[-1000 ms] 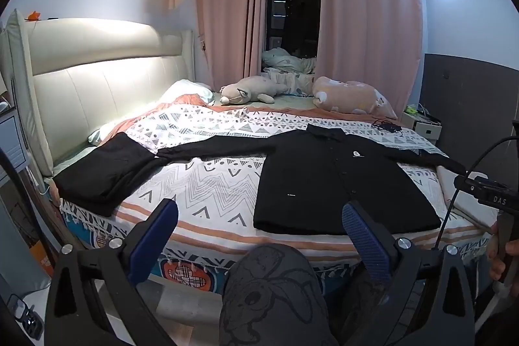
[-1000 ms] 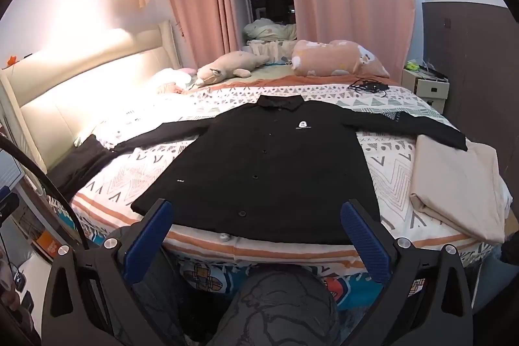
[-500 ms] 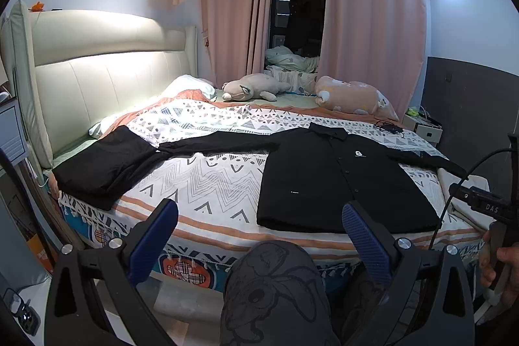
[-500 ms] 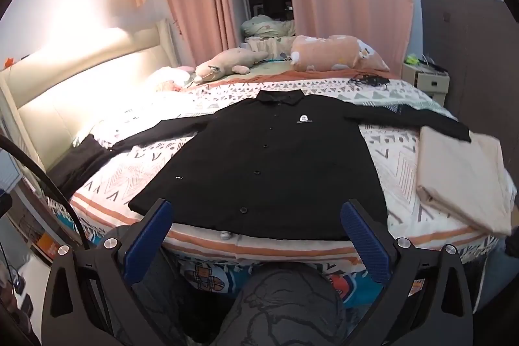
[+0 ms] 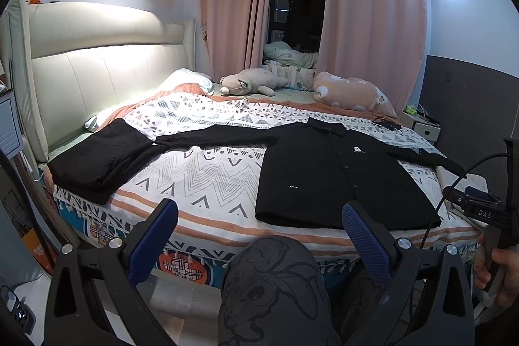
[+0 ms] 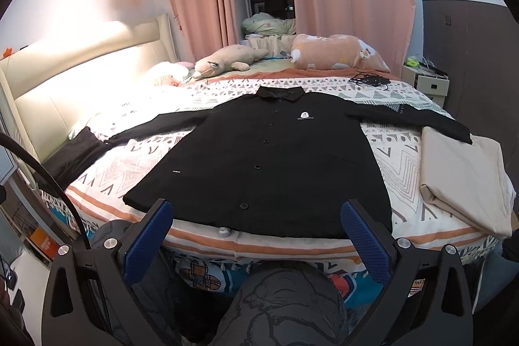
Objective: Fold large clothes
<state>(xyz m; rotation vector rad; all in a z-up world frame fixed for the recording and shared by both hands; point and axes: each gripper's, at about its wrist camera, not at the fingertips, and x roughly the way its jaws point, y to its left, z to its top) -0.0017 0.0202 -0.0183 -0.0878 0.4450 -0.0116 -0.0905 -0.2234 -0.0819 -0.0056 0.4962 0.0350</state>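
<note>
Black shirt (image 6: 269,158) lies flat on the bed (image 6: 399,164), collar away, sleeves spread sideways. Right claw (image 6: 256,226), released, hovers just before its hem, nearer; left claw (image 5: 259,227), released, faces its left edge.

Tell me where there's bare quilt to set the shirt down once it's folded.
The widest bare quilt lies between the black shirt body and the folded black garment, below the outstretched sleeve. A smaller strip shows between the shirt and the beige folded cloth. The far edge is crowded with plush toys and a cable bundle.
</note>
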